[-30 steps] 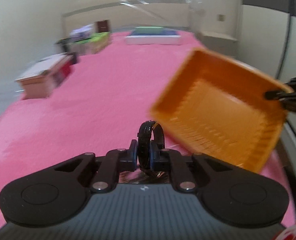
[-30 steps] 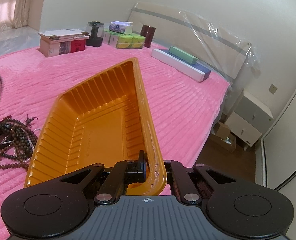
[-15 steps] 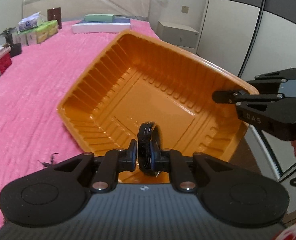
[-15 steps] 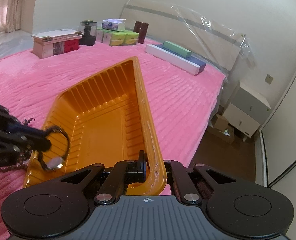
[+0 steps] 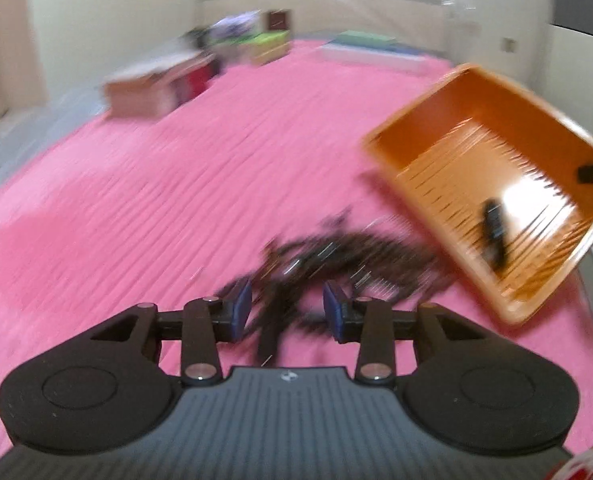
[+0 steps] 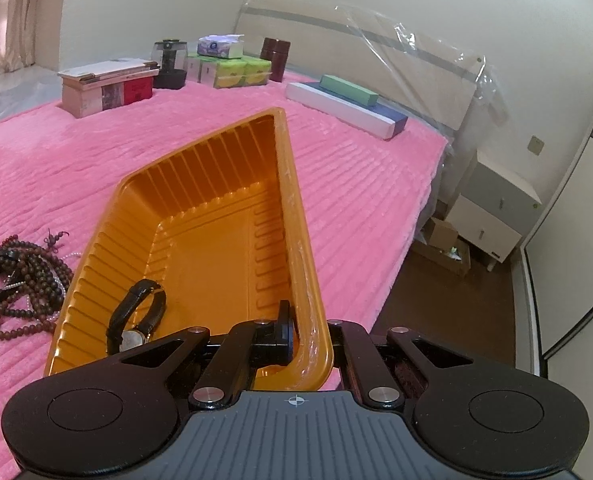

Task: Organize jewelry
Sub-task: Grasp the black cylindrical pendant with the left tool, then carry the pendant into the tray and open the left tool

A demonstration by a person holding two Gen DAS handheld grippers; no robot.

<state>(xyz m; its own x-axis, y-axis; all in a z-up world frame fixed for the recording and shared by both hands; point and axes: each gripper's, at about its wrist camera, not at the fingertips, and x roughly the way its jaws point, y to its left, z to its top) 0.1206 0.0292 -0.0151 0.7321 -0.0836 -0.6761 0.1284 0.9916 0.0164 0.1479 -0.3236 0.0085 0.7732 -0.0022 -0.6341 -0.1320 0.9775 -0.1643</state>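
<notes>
My left tool (image 5: 284, 312) hangs released above the tangled beads (image 5: 336, 260) on the bed; my right tool (image 6: 296, 336) clenches the orange tray (image 6: 224, 240) rim, watch (image 6: 136, 320) inside. I judge that tilting the tray could spill the watch, and a blurred grab could snag several strands.

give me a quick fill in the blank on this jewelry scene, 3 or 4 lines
1. The right gripper is clamped on the rim of the orange ____.
2. Inside the tray lies a black-strapped ____.
3. The left gripper has its jaws ____, above the pile of beads.
4. The beads rest on a ____ bedspread.

Missing words: tray; watch; open; pink
</notes>
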